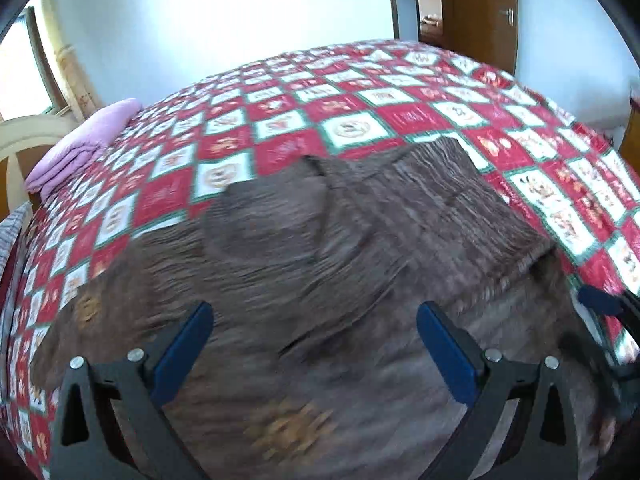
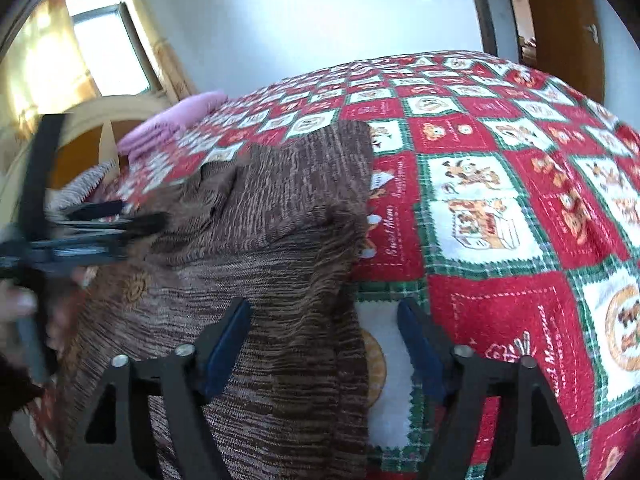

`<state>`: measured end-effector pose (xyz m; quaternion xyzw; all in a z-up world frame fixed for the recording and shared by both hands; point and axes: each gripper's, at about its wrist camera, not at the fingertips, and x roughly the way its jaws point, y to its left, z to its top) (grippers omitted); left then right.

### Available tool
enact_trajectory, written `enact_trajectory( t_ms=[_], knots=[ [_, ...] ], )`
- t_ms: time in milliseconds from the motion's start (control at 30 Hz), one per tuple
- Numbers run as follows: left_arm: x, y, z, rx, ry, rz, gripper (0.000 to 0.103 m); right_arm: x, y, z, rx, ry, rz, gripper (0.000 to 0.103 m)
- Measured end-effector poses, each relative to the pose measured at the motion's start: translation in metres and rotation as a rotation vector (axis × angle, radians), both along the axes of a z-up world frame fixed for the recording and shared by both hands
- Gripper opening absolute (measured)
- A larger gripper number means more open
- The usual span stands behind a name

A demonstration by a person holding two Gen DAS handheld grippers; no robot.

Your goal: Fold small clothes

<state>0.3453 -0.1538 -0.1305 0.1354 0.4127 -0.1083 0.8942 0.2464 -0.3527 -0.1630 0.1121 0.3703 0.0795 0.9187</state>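
A brown knitted sweater (image 1: 320, 248) lies spread on the red, white and green patchwork bedspread (image 1: 360, 96). One sleeve is folded across its body. My left gripper (image 1: 314, 316) hovers open above the middle of the sweater. My right gripper (image 2: 324, 312) is open over the sweater's right edge (image 2: 280, 240), one finger above the knit, the other above the bedspread (image 2: 500, 200). The left gripper (image 2: 120, 220) shows blurred at the left of the right wrist view. The right gripper's tip (image 1: 600, 300) shows at the right edge of the left wrist view.
A folded pink cloth (image 1: 92, 136) lies at the bed's far left corner, by a cream headboard (image 1: 24, 140). A striped cloth (image 2: 80, 188) lies near it. A white wall, a window and a brown door (image 1: 476, 12) stand behind the bed.
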Motion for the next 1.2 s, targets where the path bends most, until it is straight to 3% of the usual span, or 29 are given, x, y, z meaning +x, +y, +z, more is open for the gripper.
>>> enact_trajectory(
  t_ms=[233, 333, 433, 533, 633, 833, 967, 1000, 1067, 1133, 1200],
  knots=[
    [0.034, -0.024, -0.029, 0.121, -0.059, 0.069, 0.103, 0.006, 0.004, -0.005, -0.007, 0.028, 0.018, 0.084],
    [0.052, -0.002, -0.029, 0.22, -0.119, 0.156, 0.103, 0.005, 0.005, -0.006, -0.012, 0.034, 0.022, 0.085],
    [0.075, 0.041, -0.022, 0.234, -0.123, 0.291, 0.103, 0.005, 0.005, -0.007, -0.014, 0.039, 0.028, 0.088],
    [0.086, 0.094, -0.019, 0.185, -0.057, 0.429, 0.103, 0.006, 0.006, -0.007, -0.02, 0.044, 0.033, 0.089],
    [0.076, 0.112, -0.019, 0.113, -0.022, 0.467, 0.103, 0.007, 0.006, -0.008, -0.02, 0.046, 0.035, 0.089],
    [0.027, 0.066, -0.01, 0.058, -0.101, 0.309, 0.103, 0.0, -0.003, -0.001, 0.01, 0.013, 0.015, 0.089],
    [0.024, 0.042, -0.017, 0.129, -0.172, 0.226, 0.103, 0.0, -0.03, 0.017, 0.015, 0.007, -0.124, 0.089],
    [0.028, 0.041, -0.02, 0.13, -0.16, 0.217, 0.103, 0.005, -0.039, 0.022, 0.041, 0.006, -0.141, 0.089],
    [0.038, 0.049, -0.026, 0.114, -0.124, 0.239, 0.103, 0.019, -0.044, 0.033, -0.008, -0.003, -0.173, 0.087],
    [0.048, 0.065, -0.032, 0.045, -0.07, 0.278, 0.103, 0.042, -0.036, 0.042, -0.085, 0.006, -0.176, 0.085],
    [0.053, 0.078, -0.041, -0.042, 0.002, 0.315, 0.103, 0.067, -0.019, 0.044, -0.088, 0.048, -0.121, 0.084]
  ],
)
